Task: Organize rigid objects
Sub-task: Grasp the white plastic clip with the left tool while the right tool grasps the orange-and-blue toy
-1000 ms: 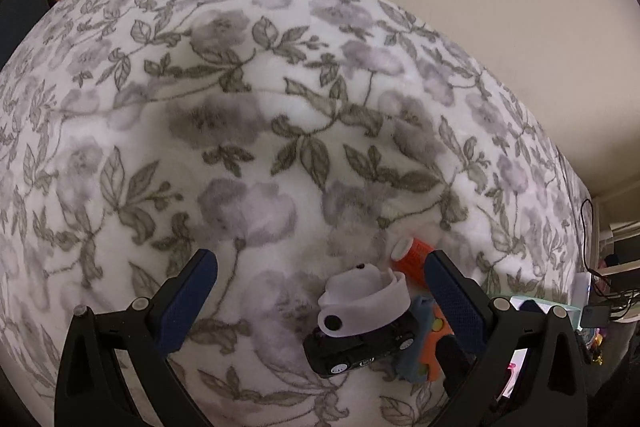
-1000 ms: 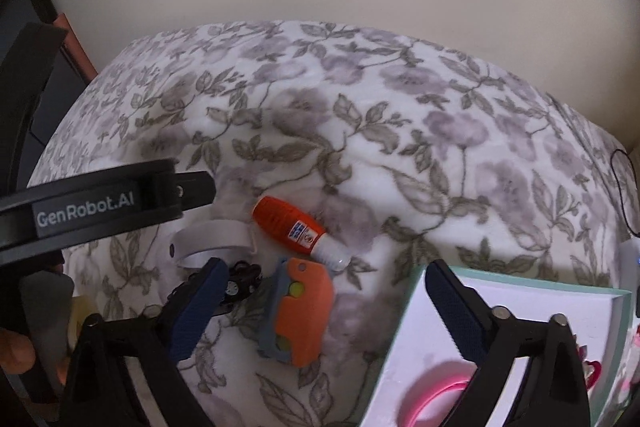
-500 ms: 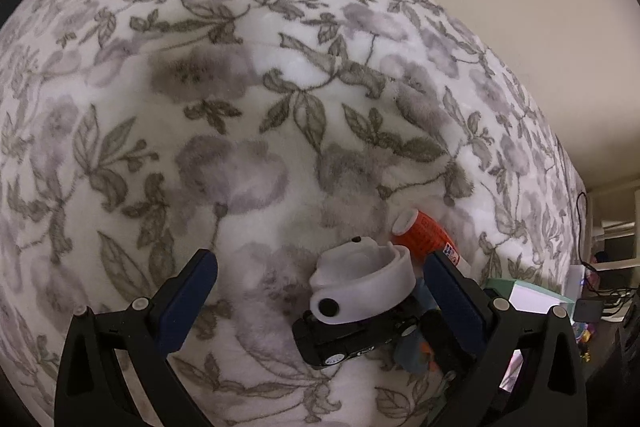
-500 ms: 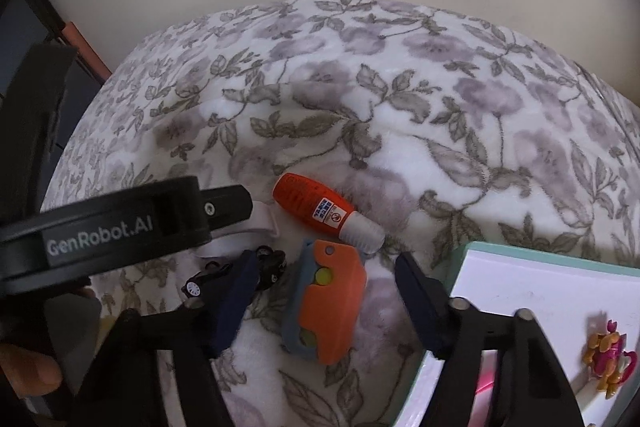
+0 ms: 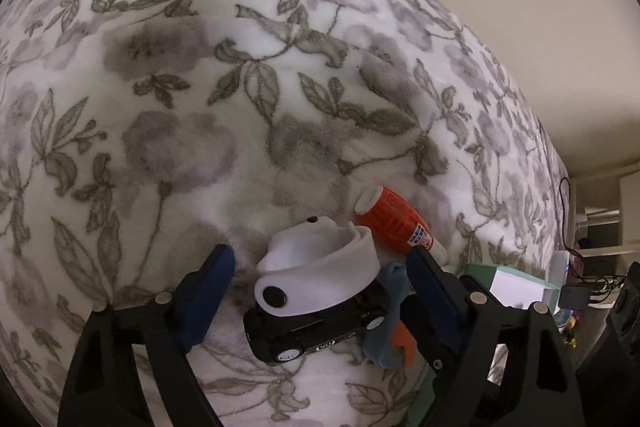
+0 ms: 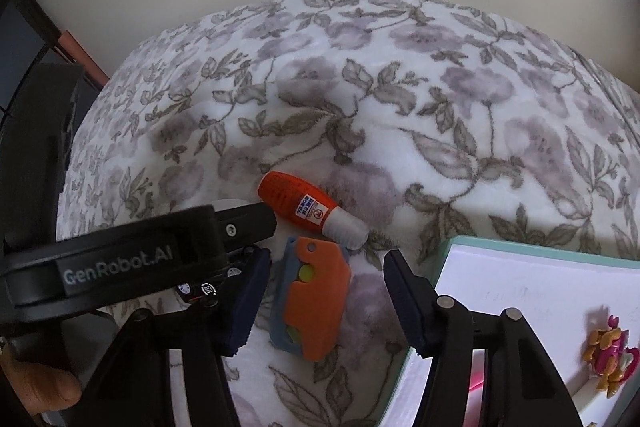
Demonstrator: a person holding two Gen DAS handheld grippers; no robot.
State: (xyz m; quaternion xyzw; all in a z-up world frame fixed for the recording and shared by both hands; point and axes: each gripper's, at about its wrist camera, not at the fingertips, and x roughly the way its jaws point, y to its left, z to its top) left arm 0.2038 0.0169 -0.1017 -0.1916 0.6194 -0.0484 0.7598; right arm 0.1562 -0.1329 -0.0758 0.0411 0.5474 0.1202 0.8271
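Note:
A white curved band (image 5: 320,275) lies over a black toy car (image 5: 312,331) on the floral blanket. My left gripper (image 5: 320,275) is open, its blue pads on either side of the band and car. An orange and blue toy (image 6: 314,301) lies flat beside them, and my right gripper (image 6: 326,299) is open around it. An orange glue bottle (image 6: 304,205) with a white cap lies just beyond; it also shows in the left wrist view (image 5: 394,221). The car (image 6: 200,291) is mostly hidden behind the left gripper in the right wrist view.
A white box with a teal rim (image 6: 532,291) sits at the right and holds a small pink and yellow toy (image 6: 610,355) and something pink. The floral blanket (image 6: 400,99) spreads beyond. Cables and clutter (image 5: 576,291) lie past the bed's right edge.
Both grippers have moved forward and down toward the objects. The left jaws now flank the band and car; the right jaws have narrowed and flank the orange and blue toy.

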